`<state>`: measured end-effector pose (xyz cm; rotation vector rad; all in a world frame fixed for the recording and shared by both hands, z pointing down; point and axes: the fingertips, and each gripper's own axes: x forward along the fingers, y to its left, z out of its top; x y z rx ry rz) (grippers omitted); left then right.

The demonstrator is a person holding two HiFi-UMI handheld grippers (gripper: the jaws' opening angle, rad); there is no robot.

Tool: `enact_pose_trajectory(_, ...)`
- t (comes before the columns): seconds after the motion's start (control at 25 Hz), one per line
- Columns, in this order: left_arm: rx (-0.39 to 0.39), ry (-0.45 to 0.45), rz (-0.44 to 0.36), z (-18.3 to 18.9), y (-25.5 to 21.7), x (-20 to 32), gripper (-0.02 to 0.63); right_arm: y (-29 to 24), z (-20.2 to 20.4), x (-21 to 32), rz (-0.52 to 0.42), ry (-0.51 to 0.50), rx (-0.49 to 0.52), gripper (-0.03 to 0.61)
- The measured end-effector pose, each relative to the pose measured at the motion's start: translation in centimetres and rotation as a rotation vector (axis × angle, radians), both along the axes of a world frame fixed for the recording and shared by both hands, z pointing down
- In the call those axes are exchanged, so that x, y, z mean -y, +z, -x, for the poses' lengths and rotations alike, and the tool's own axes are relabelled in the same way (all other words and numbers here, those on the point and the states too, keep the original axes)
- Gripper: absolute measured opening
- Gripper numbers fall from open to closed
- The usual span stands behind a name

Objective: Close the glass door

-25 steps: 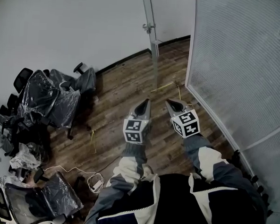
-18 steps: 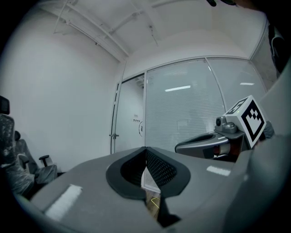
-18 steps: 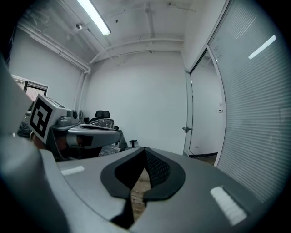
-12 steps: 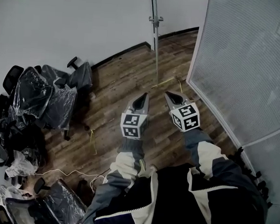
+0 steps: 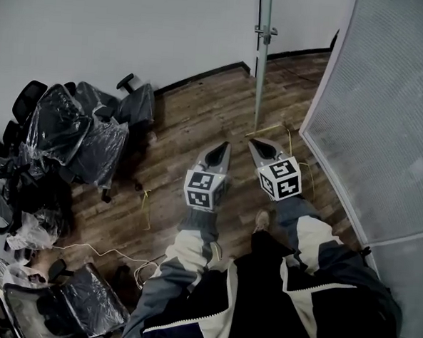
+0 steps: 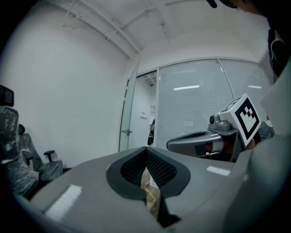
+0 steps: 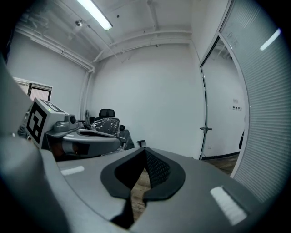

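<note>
The glass door (image 5: 261,68) stands ajar ahead of me, seen edge-on, with a metal handle (image 5: 265,32) high on it. My left gripper (image 5: 218,151) and right gripper (image 5: 256,144) are held side by side above the wooden floor, both pointing at the door and well short of it. Both are shut, with nothing in them. In the left gripper view the door (image 6: 129,109) and its handle (image 6: 126,132) lie beyond my left gripper (image 6: 146,154), and the right gripper (image 6: 191,142) shows beside it. The right gripper view has the door edge (image 7: 205,109) and the handle (image 7: 205,129) past my right gripper (image 7: 145,157).
A frosted glass partition (image 5: 386,118) runs along the right. Office chairs wrapped in plastic (image 5: 78,135) crowd the left wall. A white cable (image 5: 99,251) and yellow cords (image 5: 143,209) lie on the floor. My shoe (image 5: 262,220) shows below the grippers.
I have walked forward: the door and partition have come closer and shifted right in the head view. Both grippers stay shut and side by side. A shoe has come into view.
</note>
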<state>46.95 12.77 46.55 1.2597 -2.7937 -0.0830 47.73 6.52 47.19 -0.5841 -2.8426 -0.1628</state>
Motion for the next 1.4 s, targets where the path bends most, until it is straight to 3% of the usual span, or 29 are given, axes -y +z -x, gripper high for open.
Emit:
enact_pose_trajectory(0.28, -0.003, -0.092, 0.034, 8.9, 0.6, 0.8, -0.001, 0.0, 10.1, 0.5, 0.029, -0.118, 0.018, 0.002)
enact_pose_trajectory(0.56, 0.005, -0.130, 0.056, 18.4, -0.6, 4.9, -0.001, -1.0, 20.9, 6.8, 0.018, -0.123, 0.046, 0.002)
enact_pose_trajectory(0.92, 0.005, -0.209, 0.057, 24.5, -1.0, 7.0, -0.001, -0.1, 26.9, 9.5, 0.022, -0.160, 0.020, 0.002)
enact_pose_trajectory(1.08, 0.006, -0.156, 0.077, 27.1, -0.3, 7.5, -0.001, 0.6, 29.3, 9.8, 0.027, -0.136, 0.016, 0.002)
enact_pose_trajectory(1.4, 0.024, -0.037, 0.013, 36.3, -0.9, 8.8, 0.000, 0.4, 37.4, 11.2, -0.022, -0.031, 0.025, 0.003)
